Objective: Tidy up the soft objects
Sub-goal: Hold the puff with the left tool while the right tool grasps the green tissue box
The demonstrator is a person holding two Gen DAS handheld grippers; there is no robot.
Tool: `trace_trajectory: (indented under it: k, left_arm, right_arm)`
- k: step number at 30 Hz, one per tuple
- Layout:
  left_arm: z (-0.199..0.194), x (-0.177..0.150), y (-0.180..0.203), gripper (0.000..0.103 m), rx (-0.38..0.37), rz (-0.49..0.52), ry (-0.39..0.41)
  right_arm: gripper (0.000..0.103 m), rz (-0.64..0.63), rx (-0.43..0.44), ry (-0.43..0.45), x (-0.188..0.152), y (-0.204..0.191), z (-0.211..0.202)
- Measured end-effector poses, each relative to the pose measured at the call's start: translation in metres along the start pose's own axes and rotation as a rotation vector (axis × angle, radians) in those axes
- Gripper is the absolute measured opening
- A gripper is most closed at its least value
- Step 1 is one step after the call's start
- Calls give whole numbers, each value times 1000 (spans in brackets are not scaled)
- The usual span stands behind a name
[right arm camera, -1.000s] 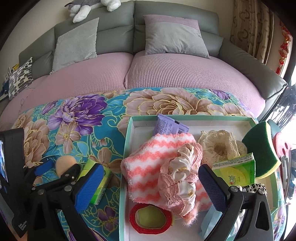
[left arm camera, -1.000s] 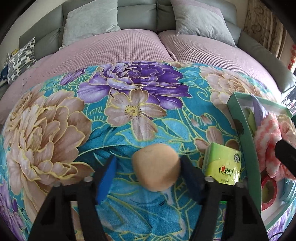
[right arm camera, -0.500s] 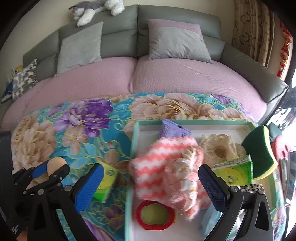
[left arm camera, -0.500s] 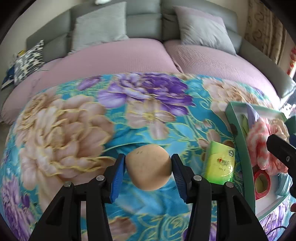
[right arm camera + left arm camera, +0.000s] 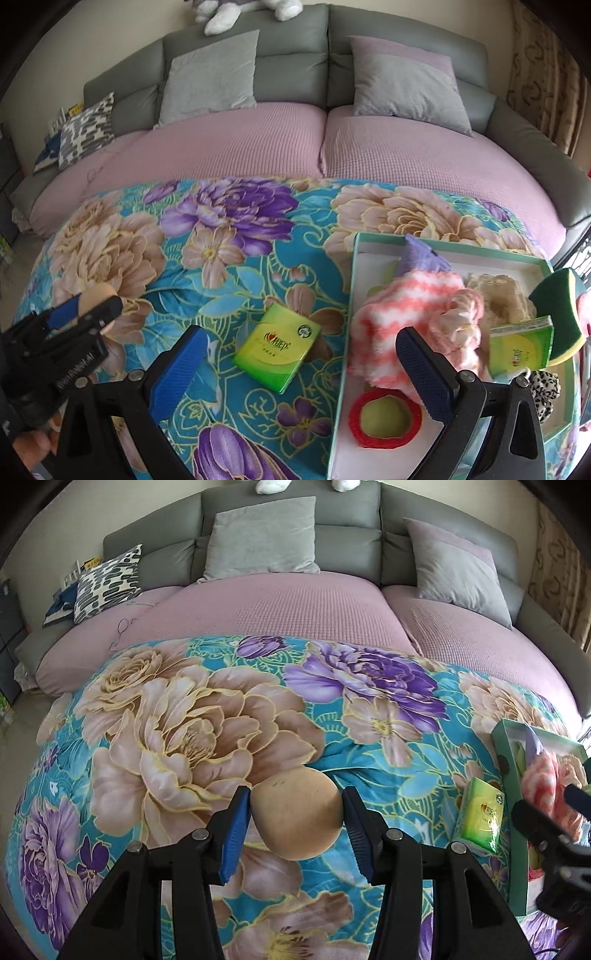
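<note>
left gripper [image 5: 297, 825] has just closed on the tan sponge ball [image 5: 298, 812] and holds it above the floral blanket [image 5: 177, 716]. right gripper [image 5: 301, 363] hangs wide and empty. squishy ball could pop out before reaching the tray [image 5: 354, 280].

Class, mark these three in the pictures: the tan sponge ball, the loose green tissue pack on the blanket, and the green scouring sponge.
tan sponge ball [image 5: 297, 814]: left wrist view, middle of its front.
green tissue pack [image 5: 277, 345]: right wrist view, printed top face.
green scouring sponge [image 5: 557, 295]: right wrist view, dark green face.
</note>
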State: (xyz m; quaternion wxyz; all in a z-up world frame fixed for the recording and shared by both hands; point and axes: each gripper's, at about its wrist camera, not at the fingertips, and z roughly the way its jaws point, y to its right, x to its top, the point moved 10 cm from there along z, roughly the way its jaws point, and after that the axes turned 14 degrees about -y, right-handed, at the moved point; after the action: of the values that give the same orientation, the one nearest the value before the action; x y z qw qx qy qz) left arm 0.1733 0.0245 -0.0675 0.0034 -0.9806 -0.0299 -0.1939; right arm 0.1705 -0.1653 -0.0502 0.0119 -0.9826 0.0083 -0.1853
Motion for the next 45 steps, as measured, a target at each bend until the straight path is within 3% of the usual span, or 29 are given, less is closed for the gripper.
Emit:
trace_trajectory:
  k: [11,17,21,28,45]
  left_arm:
    - [6,-2,-11,52,-18,-30,-19]
    - [10,-2,-17,52,-22,-45,-31]
    - [12,-3,-17,52,-29,-46,-38]
    - [15,-3,-19,52,-39,-54,-46]
    - [14,-5,-12,52,-27,-31,-49]
  right_arm:
    - [103,4,142,-128,-19,-23,41]
    - [96,13,95,-130,-19,-24,49]
    - [82,0,113,-148,-22,-32,59]
    - [67,20,109,-105,-16,-30,68]
    - [53,-8,39,-53,-12,-29,70]
